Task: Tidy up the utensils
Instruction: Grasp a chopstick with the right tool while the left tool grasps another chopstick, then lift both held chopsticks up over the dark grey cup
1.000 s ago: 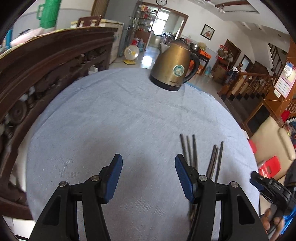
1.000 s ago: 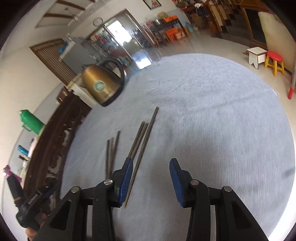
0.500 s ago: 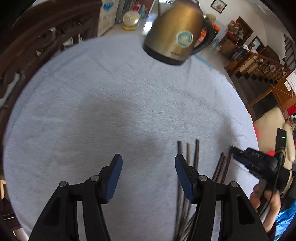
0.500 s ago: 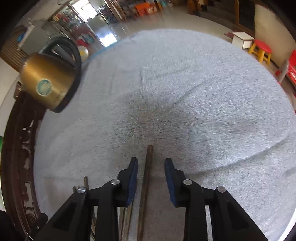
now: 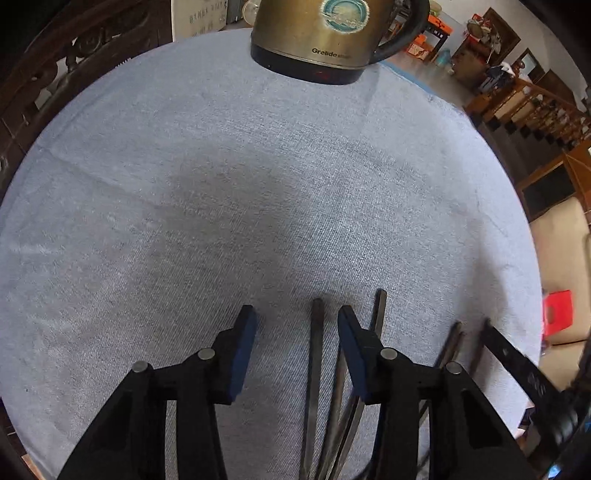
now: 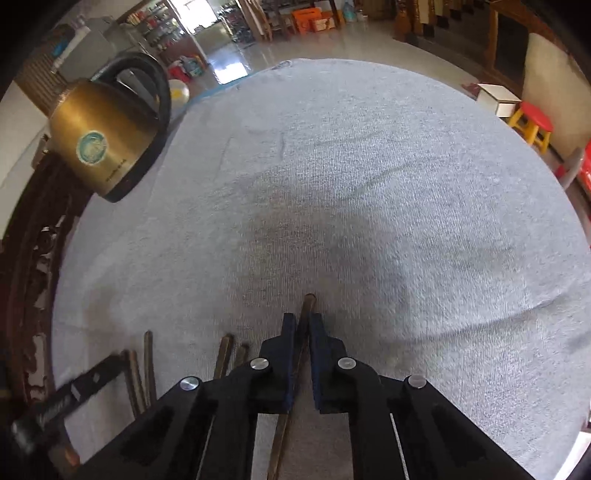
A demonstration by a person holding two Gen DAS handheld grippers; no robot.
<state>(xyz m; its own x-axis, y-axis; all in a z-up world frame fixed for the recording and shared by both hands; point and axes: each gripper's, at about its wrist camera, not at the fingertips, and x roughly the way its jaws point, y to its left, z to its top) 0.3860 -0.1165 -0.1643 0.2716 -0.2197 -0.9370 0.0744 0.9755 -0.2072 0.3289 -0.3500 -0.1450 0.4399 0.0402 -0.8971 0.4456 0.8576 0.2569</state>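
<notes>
I have the right gripper (image 6: 302,325) pitched steeply down over the round table covered in pale grey-blue cloth (image 6: 388,192), and its blue-padded fingers (image 6: 289,332) have just been closing: they now pinch the rightmost dark brown wooden chopstick (image 6: 307,306) near its far end, the tip poking out just beyond the pads. The rest of that stick runs back underneath the gripper and lies on the cloth.

The left gripper (image 5: 295,336) hangs over the other group of dark chopsticks (image 5: 317,332). Its fingers (image 5: 243,332) have also been closing but are only part-way in, with one stick lying between them and nothing pressed yet; a second stick (image 5: 379,306) sits just outside the right-hand pad. Further right in the left wrist view two more sticks (image 5: 452,339) lie beside the right gripper's black frame.

I judge these sticks to be light, stiff and thin, smooth enough to roll or swivel in a narrow pinch. Held near one end, the long free length may droop or pivot, so a hold closer to the middle would carry steadier. The cloth is soft and could snag a dragged tip, so I would lift clear before moving.

A brass-coloured electric kettle with a black handle (image 5: 317,33) stands at the table's far edge, well apart from the sticks.
</notes>
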